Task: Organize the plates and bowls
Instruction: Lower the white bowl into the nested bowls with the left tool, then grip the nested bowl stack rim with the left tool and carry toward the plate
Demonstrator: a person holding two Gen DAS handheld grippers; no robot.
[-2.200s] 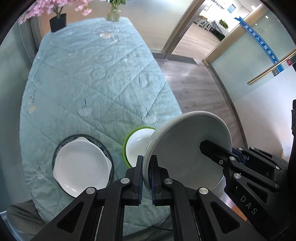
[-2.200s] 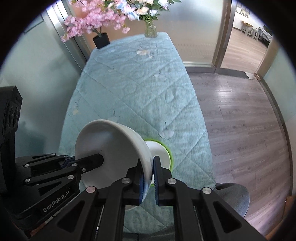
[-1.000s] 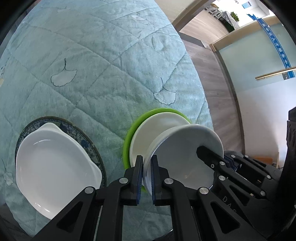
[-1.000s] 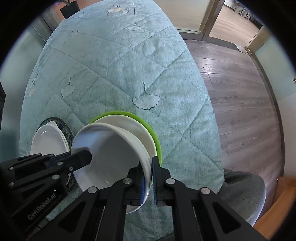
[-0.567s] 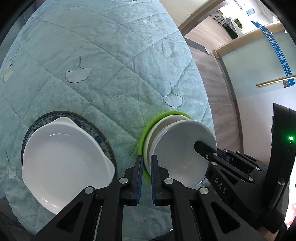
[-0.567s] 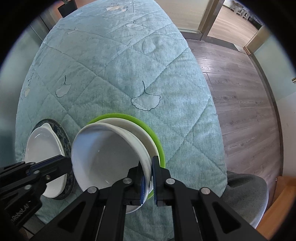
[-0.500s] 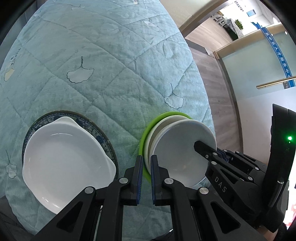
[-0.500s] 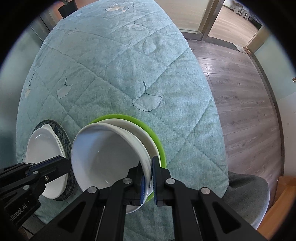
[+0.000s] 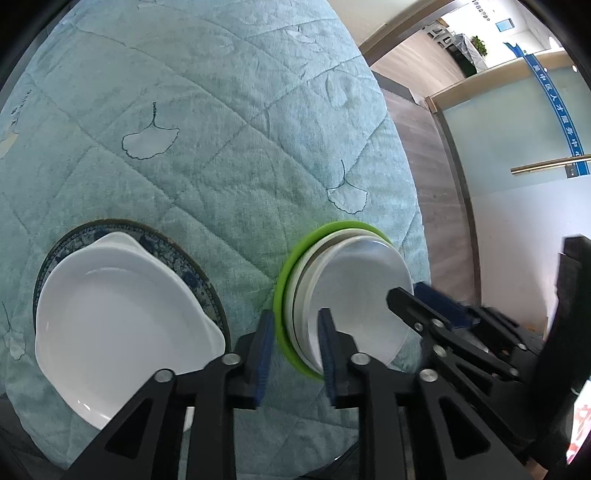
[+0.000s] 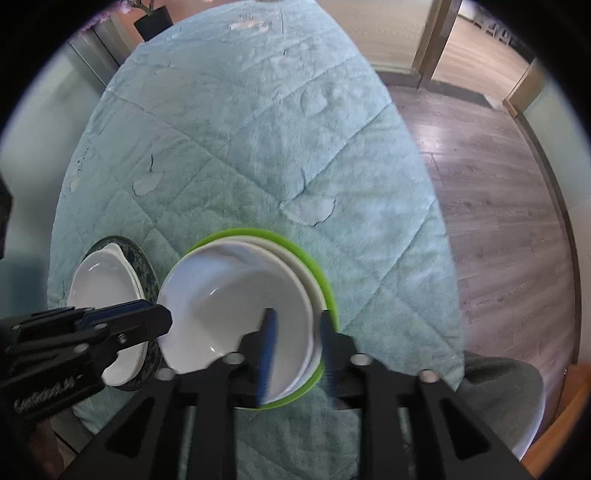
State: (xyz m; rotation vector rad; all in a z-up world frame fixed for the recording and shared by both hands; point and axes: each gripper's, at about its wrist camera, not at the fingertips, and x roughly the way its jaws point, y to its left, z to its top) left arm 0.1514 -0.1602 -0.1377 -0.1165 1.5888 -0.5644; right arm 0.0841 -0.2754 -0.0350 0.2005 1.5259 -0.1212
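Note:
A large white bowl (image 9: 354,295) (image 10: 229,306) sits nested in a smaller white bowl and a green bowl (image 9: 291,266) (image 10: 258,233) near the table's front edge. My left gripper (image 9: 295,343) straddles the stack's left rim; its jaws are opening and the pads stand off the rim. My right gripper (image 10: 295,343) straddles the right rim, with jaws also opening and clear of it. Each gripper shows in the other's view: the right gripper (image 9: 413,295) and the left gripper (image 10: 155,312). To the left, a white dish (image 9: 122,325) (image 10: 103,288) lies on a blue patterned plate (image 9: 177,251) (image 10: 147,273).
A quilted teal cloth (image 9: 221,147) (image 10: 258,129) covers the table. Wooden floor (image 10: 498,184) lies past its right edge, with a grey chair seat (image 10: 502,398) at the front right. A dark plant pot (image 10: 151,18) stands at the far end.
The large white bowl came down from a tilted hold into the bowl stack. Both grippers' jaws have parted from its rim.

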